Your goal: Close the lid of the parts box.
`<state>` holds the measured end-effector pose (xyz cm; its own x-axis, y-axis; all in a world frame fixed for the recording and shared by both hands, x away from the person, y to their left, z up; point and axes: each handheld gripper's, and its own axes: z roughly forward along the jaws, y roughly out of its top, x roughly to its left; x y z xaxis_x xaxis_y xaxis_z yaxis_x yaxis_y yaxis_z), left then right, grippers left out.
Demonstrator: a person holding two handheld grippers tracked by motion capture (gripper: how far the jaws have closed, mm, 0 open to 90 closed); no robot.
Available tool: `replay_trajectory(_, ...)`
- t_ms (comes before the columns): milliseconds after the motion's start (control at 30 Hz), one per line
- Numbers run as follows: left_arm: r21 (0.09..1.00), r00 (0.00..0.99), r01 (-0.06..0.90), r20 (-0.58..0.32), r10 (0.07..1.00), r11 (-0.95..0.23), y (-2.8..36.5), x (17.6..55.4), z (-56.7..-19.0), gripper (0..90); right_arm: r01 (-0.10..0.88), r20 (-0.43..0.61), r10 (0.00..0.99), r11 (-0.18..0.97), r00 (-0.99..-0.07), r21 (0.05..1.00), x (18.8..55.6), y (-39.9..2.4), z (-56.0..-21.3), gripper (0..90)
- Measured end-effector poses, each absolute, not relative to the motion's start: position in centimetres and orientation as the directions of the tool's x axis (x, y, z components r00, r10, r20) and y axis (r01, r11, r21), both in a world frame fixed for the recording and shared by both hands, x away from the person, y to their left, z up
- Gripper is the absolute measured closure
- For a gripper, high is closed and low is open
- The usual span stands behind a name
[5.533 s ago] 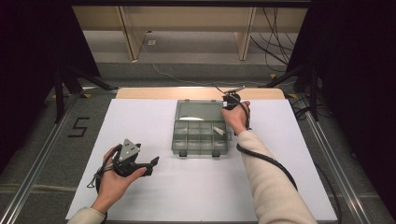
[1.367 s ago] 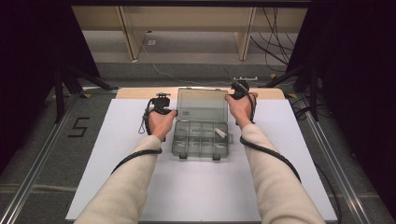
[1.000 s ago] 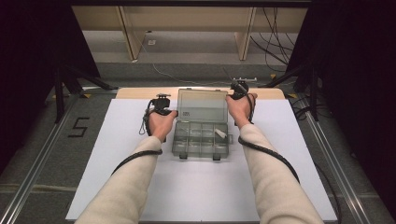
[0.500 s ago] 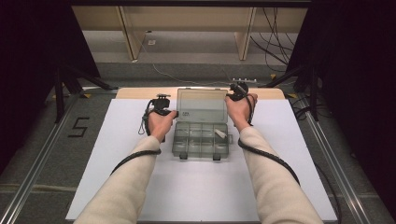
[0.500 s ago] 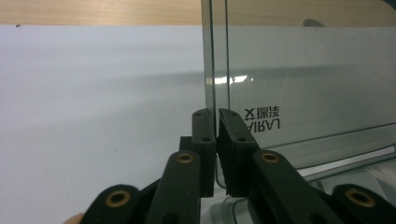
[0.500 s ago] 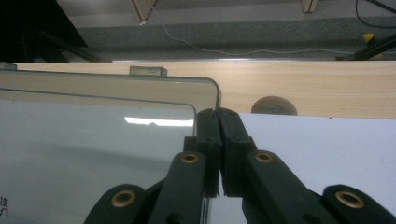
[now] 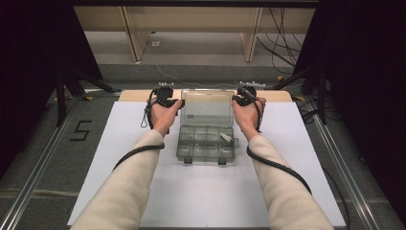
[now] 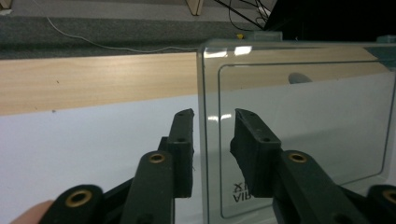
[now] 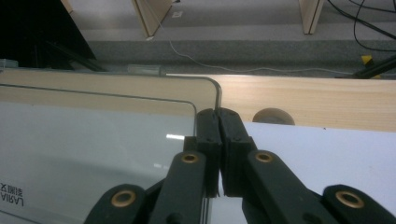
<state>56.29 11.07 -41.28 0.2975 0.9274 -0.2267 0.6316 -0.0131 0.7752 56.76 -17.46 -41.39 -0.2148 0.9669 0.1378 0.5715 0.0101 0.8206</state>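
clear plastic organiser box stands open on white table, lid held at one corner

clear plastic compartment box [image 7: 206,143] sits near the middle of the white table top [image 7: 119,143], its see-through hinged lid [image 7: 207,108] raised toward the far wooden edge strip [image 7: 134,95]. the divided tray lies flat, with a small pale piece [image 7: 225,137] resting in one of the right-hand compartments. a person in cream sleeves reaches in from the near side, one hand at each far corner of the lid.

the right gripper [image 9: 218,116] has its two black jaws pressed together on the lid's right edge, close under the rounded top corner; in the right gripper view the clear panel's rim runs straight into the closed pads. in the high view that gripper [image 7: 245,94] sits at the lid's upper right.

the left gripper [image 8: 212,123] has just been opening its jaws. in the left gripper view they stand apart with a plain gap, the lid's left edge [image 8: 201,140] passing between them; one finger [image 8: 183,140] lies outside the panel, the other [image 8: 250,140] behind it, and neither pad presses on the plastic. seen from above, the left gripper [image 7: 165,96] hangs at the lid's upper left corner. printed lettering [image 9: 11,196] shows low on the lid.
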Motion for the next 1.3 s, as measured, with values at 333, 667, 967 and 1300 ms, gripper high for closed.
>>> replay_trajectory(333, 0.792, 0.301, 0.61, -0.229, 0.926, -0.003, 11.1, 56.6, -40.7, 74.8, 0.545, 0.14, 0.962, 0.012, -0.235, 0.838, 55.7, -17.6, -40.9, 88.6)
replay_trajectory(667, 0.808, 0.292, 0.589, -0.234, 0.927, 0.019, 10.8, 56.7, -40.2, 82.1, 0.525, 0.131, 0.957, 0.025, -0.258, 0.851, 55.0, -17.8, -40.6, 88.7)
replay_trajectory(967, 0.808, 0.3, 0.59, -0.204, 0.932, -0.012, 11.0, 56.2, -40.0, 87.7, 0.526, 0.144, 0.957, 0.011, -0.253, 0.85, 54.3, -17.7, -40.4, 88.8)
replay_trajectory(1300, 0.826, 0.297, 0.563, -0.216, 0.93, 0.011, 10.9, 55.2, -39.7, 88.1, 0.508, 0.135, 0.953, 0.022, -0.27, 0.861, 53.7, -17.9, -40.3, 88.8)
